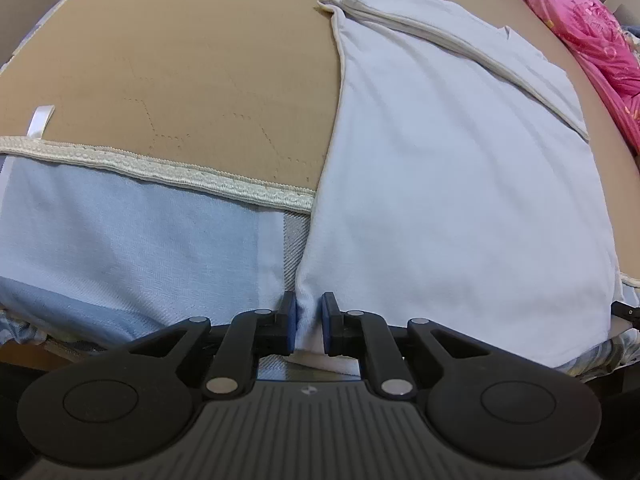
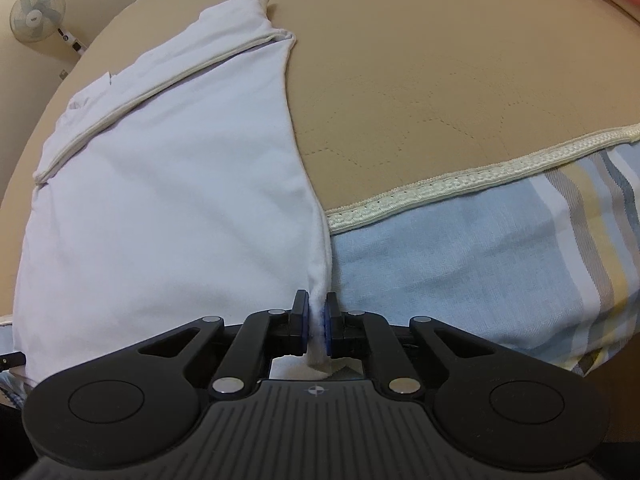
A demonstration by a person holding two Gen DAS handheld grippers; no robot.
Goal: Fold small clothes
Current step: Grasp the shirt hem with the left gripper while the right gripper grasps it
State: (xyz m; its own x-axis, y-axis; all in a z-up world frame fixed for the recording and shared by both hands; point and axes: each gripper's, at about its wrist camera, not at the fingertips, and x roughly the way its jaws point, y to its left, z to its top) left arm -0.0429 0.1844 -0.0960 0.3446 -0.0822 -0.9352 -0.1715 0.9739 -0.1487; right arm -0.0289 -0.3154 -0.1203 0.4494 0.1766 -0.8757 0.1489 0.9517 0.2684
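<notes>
Left gripper: blue pads close on a bunched corner of the white shirt, cloth filling the narrow gap between them, so it reads as pinching the hem. Right gripper: pads pressed tighter, a thin ridge of the same white shirt squeezed between them. Each holds one near corner, at bottom centre of its own frame. From the left gripper the shirt runs up and to the right; from the right gripper it runs up and to the left, so the garment lies between the two hands, long axis pointing away toward the top of both frames. A sleeve or side panel is already folded across the far part, its cream-edged seam running diagonally. Judgement: next fold carries the near hem away along that axis onto the far end; both hands equally near, must travel together. Shirt rests on a tan quilted mat with cream lace trim, over a light blue striped sheet. Pink garment at upper right of the left view, near the far end but apart from the shirt. Wall fan upper left of the right view, well clear. Nothing lies in the fold path.
</notes>
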